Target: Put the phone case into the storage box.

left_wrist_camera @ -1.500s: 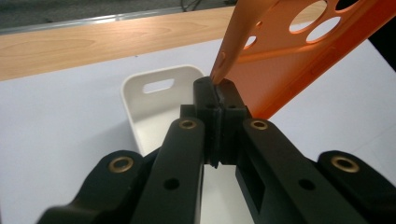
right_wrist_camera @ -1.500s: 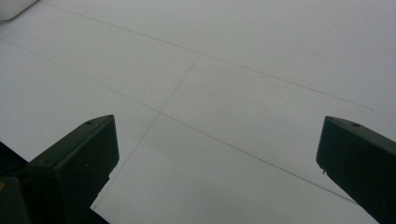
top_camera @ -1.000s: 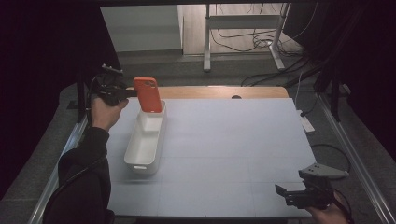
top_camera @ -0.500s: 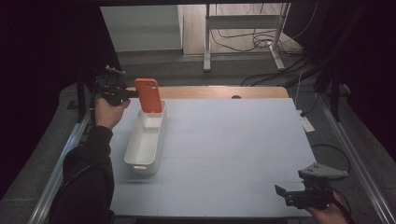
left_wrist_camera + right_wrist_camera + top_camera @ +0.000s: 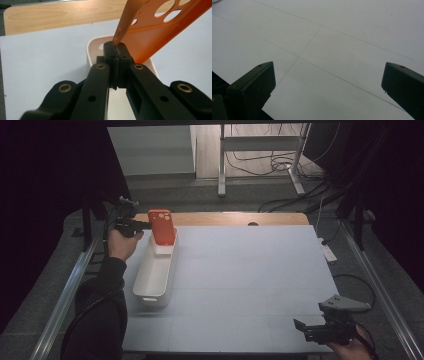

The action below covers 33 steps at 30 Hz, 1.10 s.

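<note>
High view puts your orange phone case point(image 5: 162, 226) upright over the far end of the white tray point(image 5: 154, 279), at the table's far left. Your left gripper point(image 5: 145, 225) is clamped on its edge. Your right gripper point(image 5: 302, 327), jaws wide apart, hovers near right over the white table point(image 5: 250, 270).

The left gripper point(image 5: 115, 48) is showing matte black jaws with brass-ringed pivot holes along the linkage arms and blocky ribbed pads at the tips. The right gripper point(image 5: 320, 330), sitting at five o'clock in the high view, is wearing a grey three-cornered plate on top of its black body. A dark long sleeve point(image 5: 102, 285) is covering the left forearm, with a black cable trailing alongside it.
</note>
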{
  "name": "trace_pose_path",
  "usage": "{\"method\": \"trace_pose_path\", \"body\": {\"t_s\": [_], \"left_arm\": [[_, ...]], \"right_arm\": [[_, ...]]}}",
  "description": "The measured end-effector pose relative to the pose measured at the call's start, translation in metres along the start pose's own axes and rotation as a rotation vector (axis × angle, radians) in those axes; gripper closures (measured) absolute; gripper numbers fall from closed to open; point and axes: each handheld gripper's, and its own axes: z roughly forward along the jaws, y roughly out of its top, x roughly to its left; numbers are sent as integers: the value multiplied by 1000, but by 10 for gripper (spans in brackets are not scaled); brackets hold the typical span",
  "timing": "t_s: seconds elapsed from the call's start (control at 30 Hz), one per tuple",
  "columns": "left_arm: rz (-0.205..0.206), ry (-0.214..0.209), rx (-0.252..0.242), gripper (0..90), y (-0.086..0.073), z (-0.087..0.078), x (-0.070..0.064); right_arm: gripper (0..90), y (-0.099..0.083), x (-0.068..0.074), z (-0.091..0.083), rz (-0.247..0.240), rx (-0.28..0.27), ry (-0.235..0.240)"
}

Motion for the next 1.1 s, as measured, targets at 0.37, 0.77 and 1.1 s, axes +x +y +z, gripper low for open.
{"method": "trace_pose_path", "body": {"t_s": [0.37,0.77,1.1], "left_arm": [[-21,16,22,890,-6,15,5],[-36,22,46,890,-14,32,8],[-48,20,53,886,-15,41,9]], "right_arm": [[0,0,1,0,-7,5,-3],[0,0,1,1,-11,12,-5],[0,0,1,0,-12,12,-4]]}}
